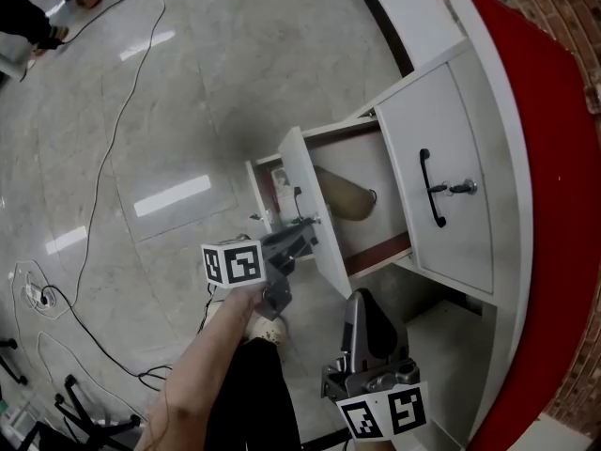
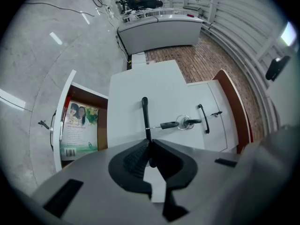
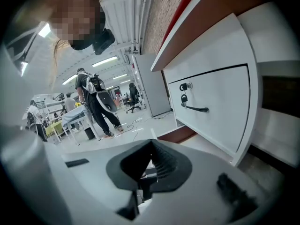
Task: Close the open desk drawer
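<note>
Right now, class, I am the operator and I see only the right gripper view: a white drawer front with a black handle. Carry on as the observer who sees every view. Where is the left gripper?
Observer: The left gripper is shut on the black handle of a pulled-out drawer front.
Operator: Is anything inside that drawer?
Observer: Yes. The head view shows a beige object lying in it.
Operator: Is any other drawer open?
Observer: A second drawer also stands open, and a book lies in it.
</note>
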Motion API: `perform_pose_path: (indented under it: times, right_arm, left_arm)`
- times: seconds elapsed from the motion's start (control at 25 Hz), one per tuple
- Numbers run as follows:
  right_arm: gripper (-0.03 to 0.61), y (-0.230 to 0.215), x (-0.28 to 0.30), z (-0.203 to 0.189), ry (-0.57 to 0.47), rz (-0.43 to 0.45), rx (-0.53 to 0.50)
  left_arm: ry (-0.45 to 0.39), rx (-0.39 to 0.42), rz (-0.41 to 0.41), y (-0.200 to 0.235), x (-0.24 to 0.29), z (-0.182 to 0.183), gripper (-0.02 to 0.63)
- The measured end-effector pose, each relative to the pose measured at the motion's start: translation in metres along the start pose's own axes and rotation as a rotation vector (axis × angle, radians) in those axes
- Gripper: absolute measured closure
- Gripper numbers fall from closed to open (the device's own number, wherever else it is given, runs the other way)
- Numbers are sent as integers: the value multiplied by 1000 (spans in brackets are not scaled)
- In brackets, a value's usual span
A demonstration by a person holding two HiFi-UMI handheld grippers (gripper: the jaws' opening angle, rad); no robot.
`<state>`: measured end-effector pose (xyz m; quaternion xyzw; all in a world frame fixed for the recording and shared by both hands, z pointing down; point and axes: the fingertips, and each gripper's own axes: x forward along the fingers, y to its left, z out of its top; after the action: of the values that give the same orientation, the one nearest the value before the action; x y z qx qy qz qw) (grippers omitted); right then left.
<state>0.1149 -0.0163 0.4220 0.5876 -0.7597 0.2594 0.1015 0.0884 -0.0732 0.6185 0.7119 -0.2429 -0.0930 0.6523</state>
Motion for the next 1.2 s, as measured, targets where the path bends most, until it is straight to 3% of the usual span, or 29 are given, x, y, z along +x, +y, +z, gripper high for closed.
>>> perform_pose_path:
  times: [0.32,1.2]
  right_arm:
    - [572,-10,5,13,-12,-8,-4]
    - [572,-26,23,34,-60,-26,-3]
  left_arm:
    - [56,65,23,-7,40,3,582]
    - [81,63,-21,-17,91,-4,580]
